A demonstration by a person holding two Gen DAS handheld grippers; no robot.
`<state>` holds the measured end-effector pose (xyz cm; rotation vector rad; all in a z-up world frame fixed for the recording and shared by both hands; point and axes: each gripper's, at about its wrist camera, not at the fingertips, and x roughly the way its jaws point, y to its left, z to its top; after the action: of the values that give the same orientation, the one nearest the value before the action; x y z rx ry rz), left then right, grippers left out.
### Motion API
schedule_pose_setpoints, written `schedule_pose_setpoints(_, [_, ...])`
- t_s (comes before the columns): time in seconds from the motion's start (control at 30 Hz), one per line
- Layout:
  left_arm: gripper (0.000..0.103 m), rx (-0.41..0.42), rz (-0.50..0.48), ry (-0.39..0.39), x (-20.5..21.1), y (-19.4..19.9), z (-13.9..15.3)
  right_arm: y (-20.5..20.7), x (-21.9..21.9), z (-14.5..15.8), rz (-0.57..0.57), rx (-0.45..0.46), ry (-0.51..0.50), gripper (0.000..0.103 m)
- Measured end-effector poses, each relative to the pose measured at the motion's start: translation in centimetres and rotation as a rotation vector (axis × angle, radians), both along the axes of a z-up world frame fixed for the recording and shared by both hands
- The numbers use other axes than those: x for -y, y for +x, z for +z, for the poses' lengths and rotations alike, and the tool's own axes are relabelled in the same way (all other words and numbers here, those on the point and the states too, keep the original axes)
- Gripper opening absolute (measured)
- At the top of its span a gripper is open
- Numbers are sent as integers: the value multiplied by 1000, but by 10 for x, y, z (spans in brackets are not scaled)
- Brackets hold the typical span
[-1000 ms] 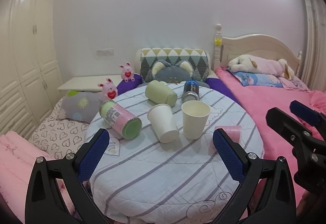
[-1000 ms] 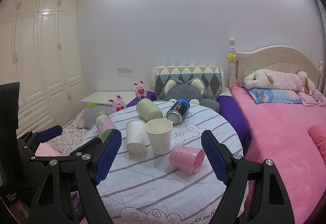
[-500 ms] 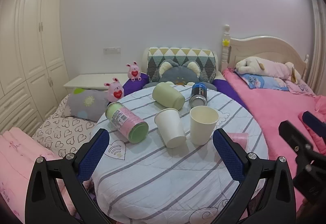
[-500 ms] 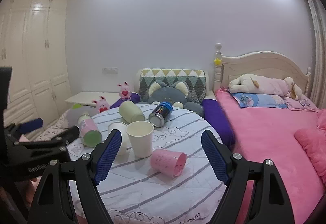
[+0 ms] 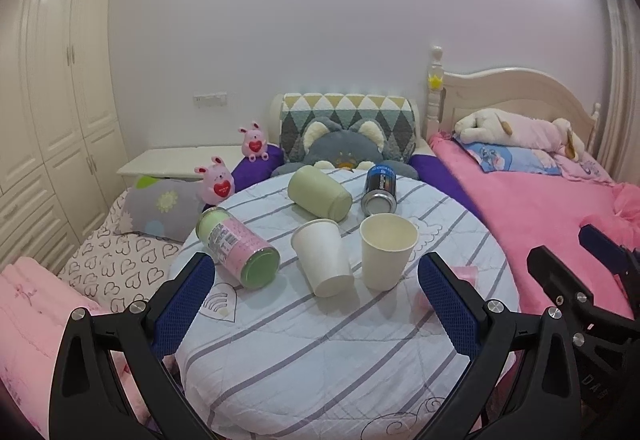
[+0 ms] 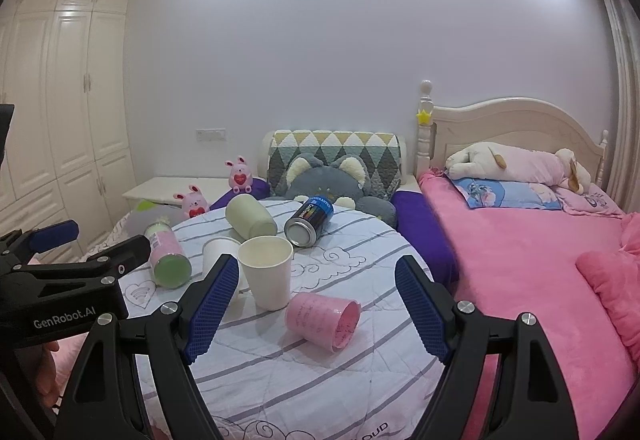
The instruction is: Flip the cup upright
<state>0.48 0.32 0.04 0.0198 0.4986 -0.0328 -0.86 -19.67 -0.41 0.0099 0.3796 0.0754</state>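
left wrist view: left hand-held gripper (image 5: 318,300) wide apart, holding nothing, over near edge of round table (image 5: 320,360). cream cup (image 5: 386,250) upright at centre; white cup (image 5: 322,262) on its side just at its 9 o'clock. pink cup (image 5: 466,274) mostly hidden behind right finger.

right wrist view: right hand-held gripper (image 6: 316,310) spread wide, empty. pink cup (image 6: 324,320) lying on side between fingers, mouth toward 4 o'clock, near cream cup (image 6: 266,270). blue can (image 6: 310,220) lying at 12 o'clock.

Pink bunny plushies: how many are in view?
2. One pink bunny sits on the purple cushion by the nightstand; the other sits nearer, beside the grey flower pillow. Others may be hidden.
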Motion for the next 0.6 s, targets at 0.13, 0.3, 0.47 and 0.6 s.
schedule_pose_setpoints(0.13, [103,22,3,2,1,1,2,1,0,0,2,2,0,82])
schedule_pose_setpoints(0.3, [103,51,5,16,4,1,3,1,-1,0,4,14,1,82])
schedule_pose_setpoints(0.47, [103,79,-1,22,4,-2,3,1,-2,0,7,32,4,82])
schedule_pose_setpoints(0.6, [103,88,1,21,5,-2,4,1,-2,-1,9,33,4,82])
